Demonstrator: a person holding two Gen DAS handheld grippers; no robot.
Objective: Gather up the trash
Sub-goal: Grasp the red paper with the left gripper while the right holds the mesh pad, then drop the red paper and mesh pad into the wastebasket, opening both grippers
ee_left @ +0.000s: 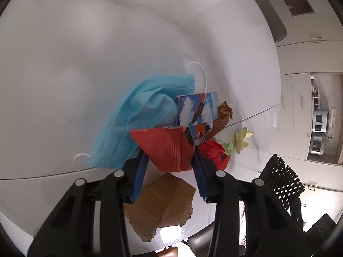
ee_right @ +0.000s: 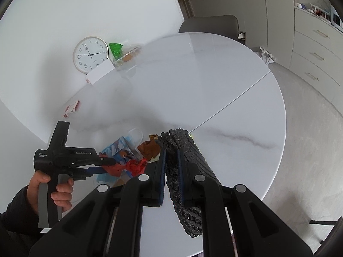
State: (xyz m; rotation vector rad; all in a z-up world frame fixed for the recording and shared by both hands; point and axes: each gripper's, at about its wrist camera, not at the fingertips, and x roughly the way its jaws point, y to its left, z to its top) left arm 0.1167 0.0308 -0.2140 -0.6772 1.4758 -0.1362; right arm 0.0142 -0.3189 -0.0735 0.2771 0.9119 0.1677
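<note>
My left gripper [ee_left: 169,153] has its blue pads against both sides of a red cardboard piece [ee_left: 165,147], which sits in a trash pile on the white table [ee_right: 193,75]. Around it lie a blue face mask [ee_left: 137,120], a sky-printed card scrap [ee_left: 197,109], brown cardboard [ee_left: 165,203], crumpled red paper [ee_left: 214,152] and crumpled yellow paper [ee_left: 242,139]. The right wrist view shows the left gripper [ee_right: 110,165] in a person's hand [ee_right: 62,190]. Beside the pile, my right gripper [ee_right: 171,151] is shut on a black foam mesh sleeve [ee_right: 188,150].
Against the wall at the table's far side stand a round clock [ee_right: 91,52], a white box [ee_right: 99,72] and a glass bowl [ee_right: 126,55] with a green wrapper. A small red-and-white box [ee_right: 71,108] lies to the left. A grey chair [ee_right: 209,24] stands behind the table; drawers [ee_right: 317,55] line the right.
</note>
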